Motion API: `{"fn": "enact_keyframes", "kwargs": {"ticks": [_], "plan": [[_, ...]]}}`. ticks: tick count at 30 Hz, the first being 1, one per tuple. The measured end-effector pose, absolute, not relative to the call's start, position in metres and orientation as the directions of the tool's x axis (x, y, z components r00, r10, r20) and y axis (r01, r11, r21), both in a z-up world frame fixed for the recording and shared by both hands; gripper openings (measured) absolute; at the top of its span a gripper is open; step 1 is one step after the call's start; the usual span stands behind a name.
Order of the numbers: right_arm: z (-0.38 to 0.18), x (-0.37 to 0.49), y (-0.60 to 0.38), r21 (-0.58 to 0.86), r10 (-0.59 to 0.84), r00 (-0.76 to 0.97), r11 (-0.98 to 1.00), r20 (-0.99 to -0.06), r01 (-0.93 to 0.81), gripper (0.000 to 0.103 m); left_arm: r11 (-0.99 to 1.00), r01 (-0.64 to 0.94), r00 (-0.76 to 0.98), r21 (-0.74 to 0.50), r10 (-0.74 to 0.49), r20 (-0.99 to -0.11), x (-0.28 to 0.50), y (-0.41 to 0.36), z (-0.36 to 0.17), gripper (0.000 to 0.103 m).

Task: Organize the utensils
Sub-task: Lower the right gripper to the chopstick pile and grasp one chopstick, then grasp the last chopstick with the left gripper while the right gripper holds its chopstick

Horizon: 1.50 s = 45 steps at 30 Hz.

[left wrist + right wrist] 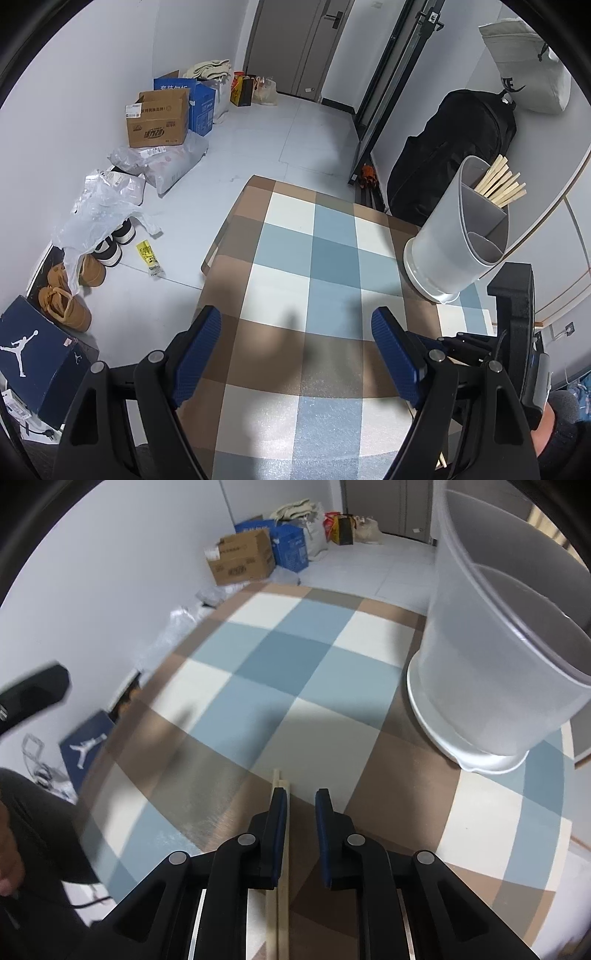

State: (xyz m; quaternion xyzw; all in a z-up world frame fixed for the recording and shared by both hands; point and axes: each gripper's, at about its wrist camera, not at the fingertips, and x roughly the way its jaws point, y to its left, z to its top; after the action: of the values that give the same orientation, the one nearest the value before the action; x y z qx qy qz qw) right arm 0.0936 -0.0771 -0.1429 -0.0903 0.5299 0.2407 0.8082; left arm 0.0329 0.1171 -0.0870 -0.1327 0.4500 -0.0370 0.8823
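Observation:
A grey utensil holder (pixel 458 236) with dividers stands at the table's right side. Several wooden chopsticks (pixel 500 186) stick out of its far compartment. The holder also fills the upper right of the right wrist view (pixel 498 646). My left gripper (pixel 295 350) is open and empty above the checkered tablecloth (pixel 306 266). My right gripper (pixel 300 801) hangs low over the cloth, its jaws a narrow gap apart. A pair of wooden chopsticks (pixel 282 867) lies along the inner face of its left finger, between the jaws. The right finger does not touch them.
The right gripper's body (pixel 517 332) shows at the right edge of the left wrist view. On the floor to the left lie cardboard boxes (pixel 159 120), plastic bags (pixel 99 206), shoes (pixel 66 302) and a shoe box (pixel 33 354). A black bag (pixel 450 155) leans on the wall behind the table.

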Motion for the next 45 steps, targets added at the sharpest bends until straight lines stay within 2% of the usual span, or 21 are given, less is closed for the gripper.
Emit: {"fn": "enact_keyframes", "kwargs": {"ticks": [7,10,15,19,24,31,34,37,41,45], "plan": [[-0.142,0.093,-0.065,0.066,0.26,0.314,0.854,-0.913,-0.516,0.016,0.961,-0.05,0.601,-0.27,-0.187,-0.777,0.032,0.115,-0.084,0.08],[-0.141,0.085,-0.055,-0.001,0.222,0.338,0.834,-0.915,-0.552,0.015,0.962,-0.05,0.602,-0.27,-0.187,-0.777,0.032,0.115,-0.084,0.08],[-0.146,0.082,-0.053,0.0,0.222,0.324,0.824,-0.92,-0.566,0.015,0.961,-0.055,0.601,-0.272,-0.186,-0.777,0.031,0.115,-0.085,0.08],[-0.144,0.087,-0.059,0.042,0.244,0.302,0.836,-0.922,-0.547,0.012,0.96,-0.055,0.601,-0.273,-0.187,-0.777,0.031,0.116,-0.084,0.08],[-0.139,0.094,-0.078,0.192,0.352,0.265,0.854,-0.898,-0.484,0.015,0.959,-0.061,0.599,-0.276,-0.186,-0.778,0.031,0.116,-0.084,0.08],[-0.143,0.093,-0.083,0.172,0.329,0.276,0.866,-0.903,-0.47,0.015,0.959,-0.059,0.594,-0.277,-0.189,-0.782,0.031,0.116,-0.085,0.08],[-0.143,0.093,-0.079,0.135,0.307,0.288,0.86,-0.907,-0.491,0.012,0.961,-0.058,0.591,-0.271,-0.186,-0.785,0.032,0.115,-0.086,0.08],[-0.143,0.094,-0.072,0.074,0.262,0.299,0.852,-0.918,-0.519,0.014,0.96,-0.06,0.586,-0.272,-0.186,-0.788,0.032,0.115,-0.086,0.08],[-0.144,0.089,-0.055,-0.048,0.178,0.333,0.82,-0.926,-0.57,0.014,0.961,-0.061,0.586,-0.27,-0.185,-0.789,0.032,0.115,-0.087,0.08],[-0.144,0.094,-0.054,-0.042,0.168,0.311,0.821,-0.936,-0.569,0.014,0.962,-0.06,0.582,-0.268,-0.184,-0.792,0.032,0.115,-0.087,0.08]]}}
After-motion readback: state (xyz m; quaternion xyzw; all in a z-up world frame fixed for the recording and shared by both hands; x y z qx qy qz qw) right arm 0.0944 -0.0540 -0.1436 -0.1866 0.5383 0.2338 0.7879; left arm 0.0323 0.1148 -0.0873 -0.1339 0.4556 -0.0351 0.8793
